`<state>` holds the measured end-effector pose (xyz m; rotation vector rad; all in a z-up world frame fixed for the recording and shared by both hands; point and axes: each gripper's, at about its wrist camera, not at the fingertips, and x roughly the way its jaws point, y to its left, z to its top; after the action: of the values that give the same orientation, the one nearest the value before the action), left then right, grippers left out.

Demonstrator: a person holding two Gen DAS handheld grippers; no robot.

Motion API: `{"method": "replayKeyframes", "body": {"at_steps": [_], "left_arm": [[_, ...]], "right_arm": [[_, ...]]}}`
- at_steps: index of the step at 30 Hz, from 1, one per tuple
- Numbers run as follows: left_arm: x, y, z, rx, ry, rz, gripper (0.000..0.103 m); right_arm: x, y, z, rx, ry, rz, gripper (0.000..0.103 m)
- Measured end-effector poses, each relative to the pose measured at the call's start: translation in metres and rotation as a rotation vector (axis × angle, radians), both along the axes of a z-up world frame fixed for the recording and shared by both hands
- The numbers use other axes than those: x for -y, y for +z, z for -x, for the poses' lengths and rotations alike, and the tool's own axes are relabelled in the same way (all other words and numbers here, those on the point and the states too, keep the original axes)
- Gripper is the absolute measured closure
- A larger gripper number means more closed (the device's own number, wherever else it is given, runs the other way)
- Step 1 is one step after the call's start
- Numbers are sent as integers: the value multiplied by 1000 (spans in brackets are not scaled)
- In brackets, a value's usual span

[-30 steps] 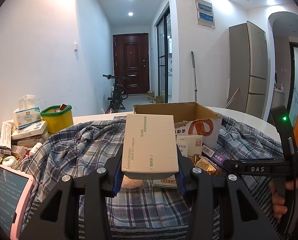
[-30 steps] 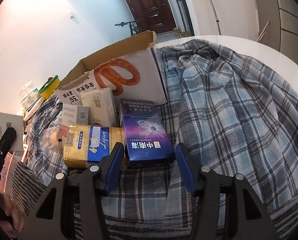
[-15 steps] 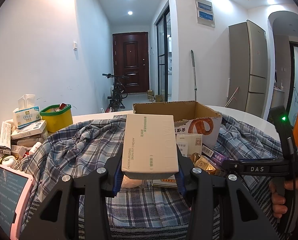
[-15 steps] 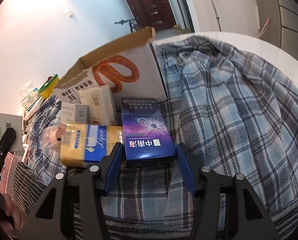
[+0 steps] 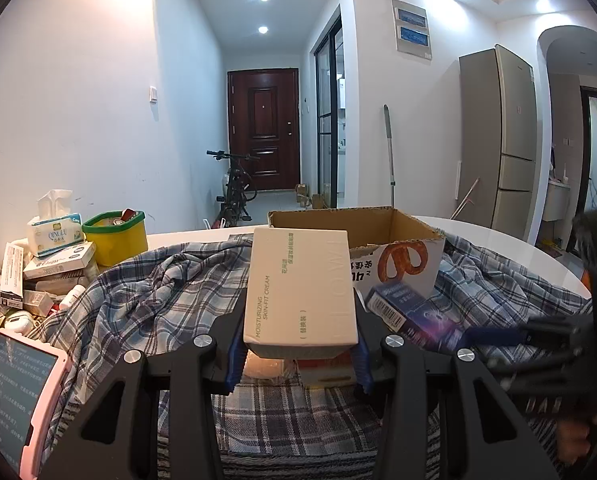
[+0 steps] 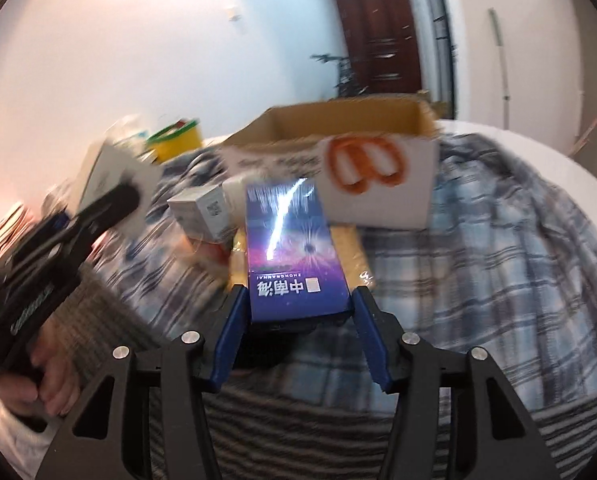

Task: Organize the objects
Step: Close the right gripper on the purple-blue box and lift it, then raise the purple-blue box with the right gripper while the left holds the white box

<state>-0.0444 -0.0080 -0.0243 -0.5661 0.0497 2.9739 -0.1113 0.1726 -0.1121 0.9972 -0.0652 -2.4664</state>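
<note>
My left gripper (image 5: 298, 354) is shut on a cream skin-cream box (image 5: 300, 292) and holds it above the plaid cloth, in front of the open cardboard box (image 5: 378, 240). My right gripper (image 6: 296, 308) is shut on a blue-purple carton (image 6: 292, 256) and holds it lifted above the cloth, pointing at the cardboard box (image 6: 362, 164). The carton also shows in the left wrist view (image 5: 414, 314). A yellow pack (image 6: 354, 248) and a small white box (image 6: 204, 210) lie under and beside the carton.
A plaid cloth (image 5: 146, 300) covers the white round table (image 6: 538, 144). A yellow-green tub (image 5: 116, 236), a tissue pack (image 5: 54, 228) and stacked small boxes (image 5: 54, 268) crowd the left. A pink tablet (image 5: 14, 392) lies at near left.
My right gripper has lifted the blue-purple carton off the pile and swung toward the cardboard box; its view is blurred. The left gripper holds still with the cream box.
</note>
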Motion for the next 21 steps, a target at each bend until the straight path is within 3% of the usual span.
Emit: {"method": "replayKeyframes", "body": {"at_steps": [9,21], "left_arm": [[3,3,-2,-8,0,-9,58],[3,3,-2,-9,-1,-5,58]], "right_arm": [[12,-7,-11,40,70,-13,51],[3,-17,-31,90,73,-71,49]]}}
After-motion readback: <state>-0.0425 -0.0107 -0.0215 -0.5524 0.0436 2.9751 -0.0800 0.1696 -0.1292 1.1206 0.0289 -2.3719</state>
